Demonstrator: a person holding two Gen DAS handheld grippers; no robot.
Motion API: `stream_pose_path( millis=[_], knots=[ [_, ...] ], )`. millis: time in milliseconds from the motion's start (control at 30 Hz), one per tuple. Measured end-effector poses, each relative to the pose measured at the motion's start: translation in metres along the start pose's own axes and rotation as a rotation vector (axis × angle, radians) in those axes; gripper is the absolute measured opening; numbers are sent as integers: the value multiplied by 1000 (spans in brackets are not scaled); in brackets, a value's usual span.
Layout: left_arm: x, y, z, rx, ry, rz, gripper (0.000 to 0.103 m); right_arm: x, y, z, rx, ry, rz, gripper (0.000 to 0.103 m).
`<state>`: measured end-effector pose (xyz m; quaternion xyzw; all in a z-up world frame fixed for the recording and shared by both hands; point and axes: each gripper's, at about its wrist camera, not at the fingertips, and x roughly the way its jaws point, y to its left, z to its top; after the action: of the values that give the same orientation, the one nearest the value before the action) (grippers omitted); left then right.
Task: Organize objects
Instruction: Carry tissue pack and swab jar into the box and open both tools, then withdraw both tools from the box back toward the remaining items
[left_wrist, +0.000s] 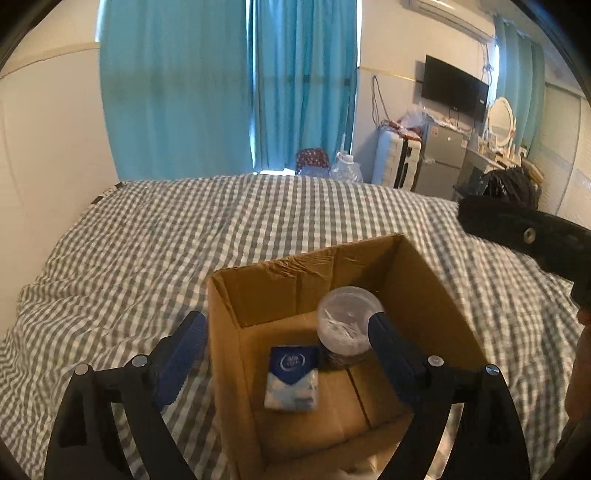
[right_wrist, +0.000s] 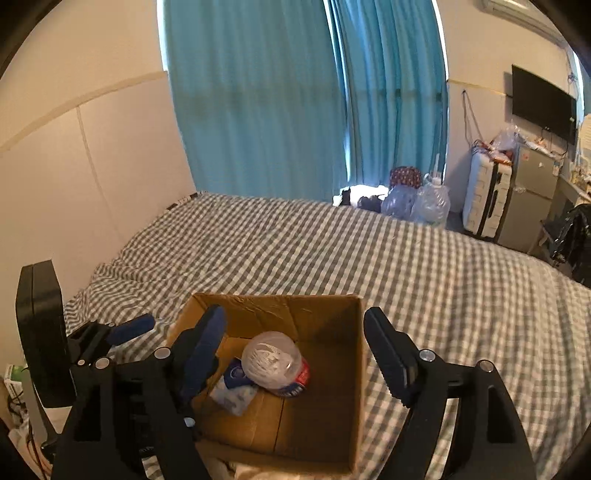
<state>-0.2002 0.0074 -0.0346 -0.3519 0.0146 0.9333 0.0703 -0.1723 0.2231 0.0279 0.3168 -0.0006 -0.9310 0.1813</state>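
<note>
An open cardboard box (left_wrist: 295, 284) (right_wrist: 295, 314) stands on the checked bed. On its floor lies a blue and white tissue pack (left_wrist: 291, 376) (right_wrist: 232, 387). Beside that is a clear plastic jar (left_wrist: 347, 325) (right_wrist: 273, 362) with white contents and a red label. My left gripper (left_wrist: 286, 328) is open. Its left finger is outside the box's left wall, and its right finger is inside, close beside the jar. My right gripper (right_wrist: 293, 317) hangs open above the box, with the jar below the gap and no pad pressing on it.
The grey and white checked bedspread (left_wrist: 184, 236) (right_wrist: 424, 266) spreads out around the box. Teal curtains, water bottles (right_wrist: 417, 203), a white suitcase (right_wrist: 484, 192) and a small fridge stand beyond the bed. A black upright device (right_wrist: 40, 325) stands at the left.
</note>
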Motion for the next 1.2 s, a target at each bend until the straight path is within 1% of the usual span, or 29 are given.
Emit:
stream_pose_path(
  millis=[67, 133, 233, 333, 467, 633, 767, 833, 900, 1000, 1100, 1200],
  knots=[
    [-21, 2, 0, -10, -14, 9, 94, -23, 2, 2, -7, -13, -9, 79],
    [-45, 4, 0, -17, -42, 26, 97, -48, 7, 5, -12, -32, -7, 82],
    [-84, 6, 0, -20, -95, 26, 100, -92, 16, 6, -26, -70, -15, 87],
    [-120, 4, -2, -15, -131, 43, 101, -132, 23, 2, -43, -91, -26, 88],
    [-151, 4, -9, -37, -150, 42, 102, -180, 34, -10, -82, -121, -59, 89],
    [-172, 6, -32, -69, -150, 63, 102, -214, 45, -27, -137, -128, -90, 90],
    [-173, 9, -58, -81, -137, 105, 102, -218, 43, -47, -147, -108, -93, 90],
    [-170, 10, -75, -93, -124, 140, 102, -211, 39, -60, -140, -85, -85, 90],
    [-162, 9, -93, -92, -100, 157, 102, -200, 37, -73, -138, -54, -80, 90],
    [-147, 5, -119, -70, -53, 178, 102, -177, 33, -96, -135, 3, -77, 90],
    [-126, 2, -146, -71, -2, 199, 102, -150, 26, -120, -123, 71, -65, 90],
    [-99, -1, -166, -46, 78, 199, 102, -129, 19, -141, -104, 125, -67, 90]
  ],
)
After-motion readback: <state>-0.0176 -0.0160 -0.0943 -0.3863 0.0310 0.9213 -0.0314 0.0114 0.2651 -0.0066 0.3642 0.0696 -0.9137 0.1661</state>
